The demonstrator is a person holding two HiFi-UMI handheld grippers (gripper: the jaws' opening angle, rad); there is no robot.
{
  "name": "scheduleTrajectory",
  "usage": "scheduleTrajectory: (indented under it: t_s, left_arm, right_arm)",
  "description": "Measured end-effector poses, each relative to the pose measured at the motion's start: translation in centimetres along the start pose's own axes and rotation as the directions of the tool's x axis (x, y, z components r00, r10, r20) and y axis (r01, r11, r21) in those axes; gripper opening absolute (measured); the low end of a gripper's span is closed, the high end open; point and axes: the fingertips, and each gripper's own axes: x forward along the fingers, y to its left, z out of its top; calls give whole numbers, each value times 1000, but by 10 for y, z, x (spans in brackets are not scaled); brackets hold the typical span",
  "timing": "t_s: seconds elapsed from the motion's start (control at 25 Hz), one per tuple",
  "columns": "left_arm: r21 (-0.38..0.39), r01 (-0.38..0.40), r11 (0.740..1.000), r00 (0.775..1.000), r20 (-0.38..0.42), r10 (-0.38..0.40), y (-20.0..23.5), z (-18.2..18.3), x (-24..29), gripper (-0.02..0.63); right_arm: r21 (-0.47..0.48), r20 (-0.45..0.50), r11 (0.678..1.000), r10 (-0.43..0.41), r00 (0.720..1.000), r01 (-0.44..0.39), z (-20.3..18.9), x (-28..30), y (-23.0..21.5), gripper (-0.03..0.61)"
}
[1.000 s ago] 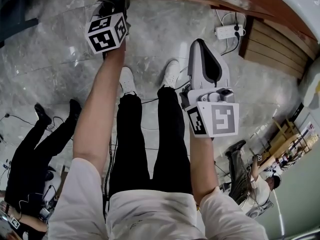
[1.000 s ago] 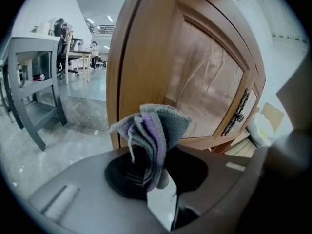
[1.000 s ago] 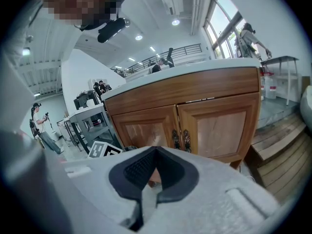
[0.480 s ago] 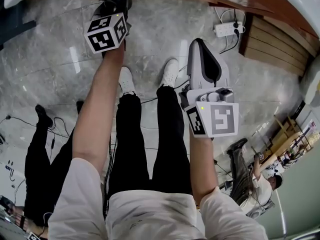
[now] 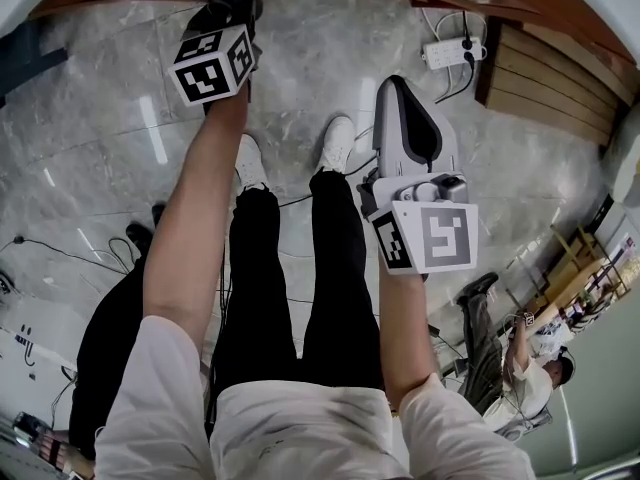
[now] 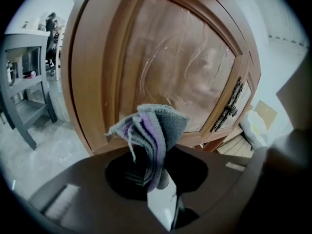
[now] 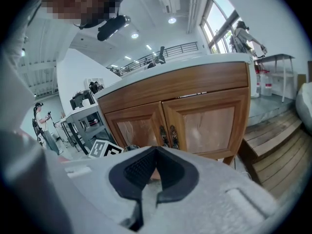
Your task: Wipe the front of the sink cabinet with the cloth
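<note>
Left gripper view: left gripper, jaws pinching a folded grey cloth with a lilac stripe. The cloth stands up bunched from the pinch, in front of the lower part of the brown wooden cabinet door with a glossy inset panel. Whether it touches the panel cannot be told.

Right gripper view: right gripper, jaws pressed together, nothing between them. It is held back from the wooden sink cabinet.

Head view, change over the last second:
- Left arm reaches towards the cabinet foot, its marker cube in almost the same place as before.
- Right gripper has not shifted.
- Only a bystander in black has moved.

Assessment: no wiping stroke is visible in this interval. The cloth looks ready at the door, with the front probably still mostly left to wipe.
</note>
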Motion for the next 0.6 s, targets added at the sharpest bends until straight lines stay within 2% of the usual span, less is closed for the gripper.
scheduleTrajectory:
  t_s: [0.16, 0.36, 0.6]
  left_arm:
    - [14, 6, 1000, 1000, -9, -5, -8, 0, 3, 94]
    - [32, 16, 999, 1000, -16, -15, -21, -1, 7, 94]
    - [38, 40, 998, 999, -25, -39, -37, -1, 14, 95]
  right_arm:
    - [40, -8, 999, 16, 1000, -16, -1, -2, -4, -3]
    - [16, 0, 1000, 4, 1000, -4, 1, -6, -13, -3]
    - [66, -8, 997, 29, 1000, -28, -1, -8, -19, -3]
